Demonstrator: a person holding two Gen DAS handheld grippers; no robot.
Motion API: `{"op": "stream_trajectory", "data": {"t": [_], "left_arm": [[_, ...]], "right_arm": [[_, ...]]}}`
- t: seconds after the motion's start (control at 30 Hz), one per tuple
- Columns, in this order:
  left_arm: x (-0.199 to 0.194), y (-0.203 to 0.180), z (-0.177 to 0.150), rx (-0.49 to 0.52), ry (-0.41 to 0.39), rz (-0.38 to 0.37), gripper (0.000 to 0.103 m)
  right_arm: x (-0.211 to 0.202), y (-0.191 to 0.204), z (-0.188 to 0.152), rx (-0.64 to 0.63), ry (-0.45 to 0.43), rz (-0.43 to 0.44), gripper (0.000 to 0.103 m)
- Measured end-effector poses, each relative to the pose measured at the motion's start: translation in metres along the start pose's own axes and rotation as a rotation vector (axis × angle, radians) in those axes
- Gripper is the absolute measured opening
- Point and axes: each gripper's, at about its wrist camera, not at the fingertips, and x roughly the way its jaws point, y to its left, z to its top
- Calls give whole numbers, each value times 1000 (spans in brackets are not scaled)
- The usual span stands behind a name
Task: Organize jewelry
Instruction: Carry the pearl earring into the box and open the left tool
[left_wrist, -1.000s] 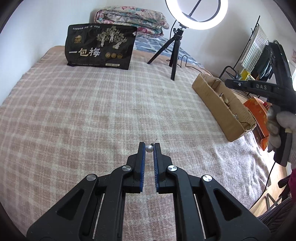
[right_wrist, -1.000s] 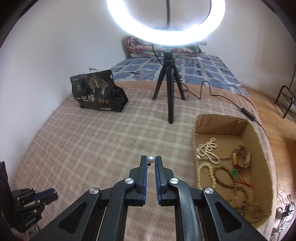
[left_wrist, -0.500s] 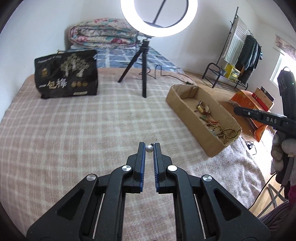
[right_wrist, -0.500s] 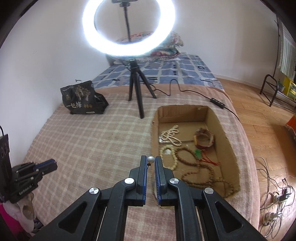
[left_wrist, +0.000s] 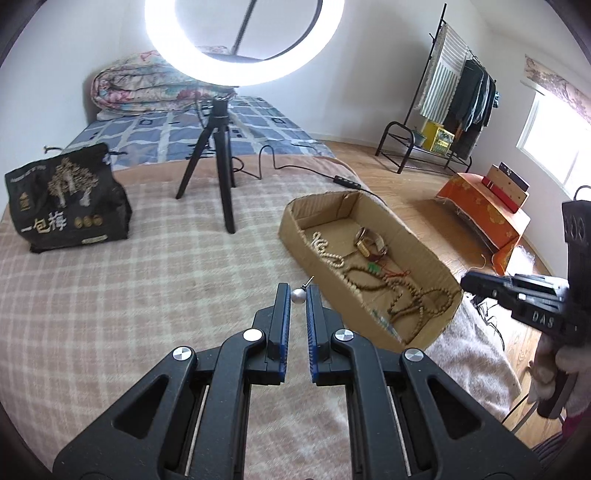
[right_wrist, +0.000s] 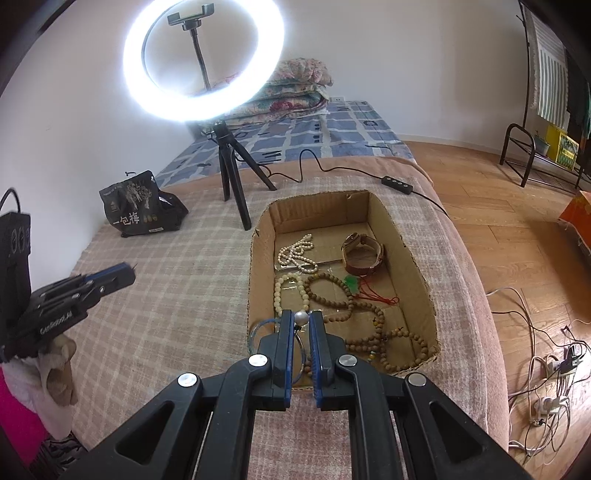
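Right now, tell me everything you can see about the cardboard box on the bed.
The cardboard box is a shallow, open-topped tray of plain brown corrugated card with worn, slightly bowed walls. It lies flat on the checked blanket, near the bed's floor-side edge, close by the ring light tripod. Inside lie a string of white beads, a cream bead bracelet, brown wooden bead strands, a green pendant on red cord, and a brown band, perhaps a watch. Nothing grips the box.
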Motion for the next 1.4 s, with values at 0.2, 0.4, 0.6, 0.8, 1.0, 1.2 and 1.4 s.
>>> {"op": "stream_trajectory", "data": {"t": [0.2,0.4,0.6,0.8,1.0,1.2,1.4], "left_arm": [[25,-18,26,25,-1,-24,6],[51,-36,48,55,13,-40,6],[76,-57,62,93,39,-44,6],[100,-74,68,111,79,-35,6],[111,-83,73,125,95,-33,6],[110,-87,76,129,91,-31,6],[106,-93,79,146,75,-18,28]], "right_arm": [[2,-2,0,8,7,8,6],[7,-5,1,16,12,-1,6],[15,-6,-1,11,32,-19,6],[20,-8,-1,13,43,-25,6],[22,-14,-1,34,44,-19,6],[23,-14,-1,38,43,-15,7],[24,-14,0,38,32,-27,28]]}}
